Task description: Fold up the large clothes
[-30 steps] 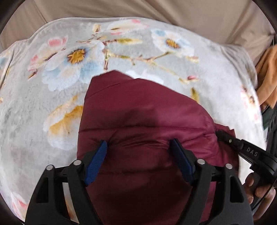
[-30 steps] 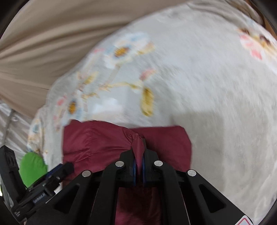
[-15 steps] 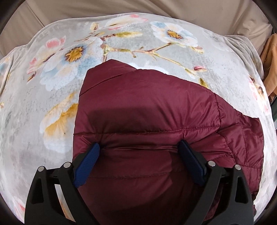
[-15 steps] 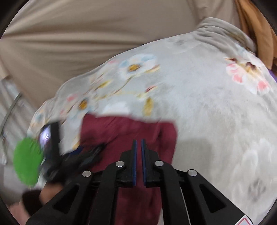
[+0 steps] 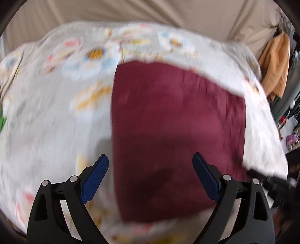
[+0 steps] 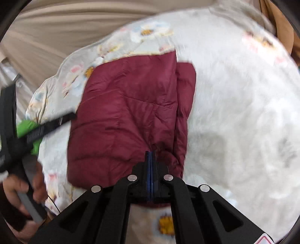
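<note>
A maroon quilted jacket (image 5: 174, 131) lies folded into a rough rectangle on a floral blanket (image 5: 46, 116). My left gripper (image 5: 150, 176) is open and empty, raised above the jacket's near edge. In the right wrist view the jacket (image 6: 127, 116) lies flat with a narrow folded strip along its right side. My right gripper (image 6: 151, 155) has its jaws together, hovering over the jacket's near right corner with no cloth between them. The left gripper's finger (image 6: 52, 123) shows at the jacket's left edge.
The blanket (image 6: 243, 112) covers a bed against a beige wall (image 5: 150, 11). An orange garment (image 5: 277, 63) hangs at the far right, beside dark clutter. A green object (image 6: 30, 131) lies off the bed's left side.
The right gripper let go of the jacket fold and stayed shut. Both grippers have pulled back and up from the jacket, which now lies flat. The left gripper stays open.
</note>
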A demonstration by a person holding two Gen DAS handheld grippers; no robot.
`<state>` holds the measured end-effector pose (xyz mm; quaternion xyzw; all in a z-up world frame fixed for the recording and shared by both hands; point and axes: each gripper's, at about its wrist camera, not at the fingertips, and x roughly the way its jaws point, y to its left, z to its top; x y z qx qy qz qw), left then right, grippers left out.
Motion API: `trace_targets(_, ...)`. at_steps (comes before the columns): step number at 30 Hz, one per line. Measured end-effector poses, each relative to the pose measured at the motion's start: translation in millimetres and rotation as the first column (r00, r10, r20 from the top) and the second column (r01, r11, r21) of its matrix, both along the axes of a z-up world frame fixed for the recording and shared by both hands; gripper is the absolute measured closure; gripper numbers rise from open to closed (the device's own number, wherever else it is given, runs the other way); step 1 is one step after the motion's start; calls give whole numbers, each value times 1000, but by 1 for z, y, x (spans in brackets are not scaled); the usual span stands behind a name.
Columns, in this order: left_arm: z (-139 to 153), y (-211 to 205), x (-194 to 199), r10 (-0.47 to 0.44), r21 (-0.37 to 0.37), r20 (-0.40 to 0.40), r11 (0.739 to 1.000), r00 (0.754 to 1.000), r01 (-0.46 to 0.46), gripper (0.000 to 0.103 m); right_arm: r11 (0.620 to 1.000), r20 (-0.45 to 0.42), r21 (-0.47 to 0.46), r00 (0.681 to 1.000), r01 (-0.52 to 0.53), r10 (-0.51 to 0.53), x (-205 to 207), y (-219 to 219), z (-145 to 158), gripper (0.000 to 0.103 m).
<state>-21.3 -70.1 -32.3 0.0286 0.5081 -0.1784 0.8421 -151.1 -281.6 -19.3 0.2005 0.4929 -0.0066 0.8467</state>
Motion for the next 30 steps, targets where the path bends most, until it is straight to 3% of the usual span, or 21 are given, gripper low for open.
trace_targets(2, -25, 5, -13, 2, 59, -67, 998, 998, 2, 14, 1000, -55, -10, 998, -24, 24, -5, 8, -16, 103)
trace_targets(6, -57, 14, -14, 39, 12, -175, 999, 984, -38, 14, 999, -166, -20, 985, -40, 36, 3, 8, -69, 103)
trace_targets(9, -46, 18, -11, 51, 0, -187, 999, 981, -52, 16, 1000, -168, -5, 986, -12, 11, 3, 4, -55, 103)
trace_targets(12, -28, 23, -9, 46, -35, -191, 998, 981, -54, 15, 996, -101, 76, 994, 45, -37, -12, -11, -33, 88)
trace_targets(14, -16, 28, -5, 56, -70, -194, 995, 979, -71, 15, 985, -69, 139, 994, 99, -90, -17, -21, -26, 58)
trace_targets(16, -9, 32, 0, 63, -94, -198, 992, 978, -83, 15, 979, -65, 155, 990, 132, -124, -16, -26, -27, 49)
trace_targets(21, -1, 42, 19, 86, -133, -205, 984, 975, -114, 14, 963, -106, 186, 979, 194, -177, -4, -31, -39, 40)
trace_targets(26, -29, 43, 38, 105, -146, -282, 978, 954, -150, 14, 962, -146, 183, 973, 202, -176, 2, -19, -60, 31)
trace_targets(30, -49, 42, 48, 99, -187, -330, 968, 939, -168, 6, 943, -181, 238, 964, 233, -193, 5, -21, -78, 23)
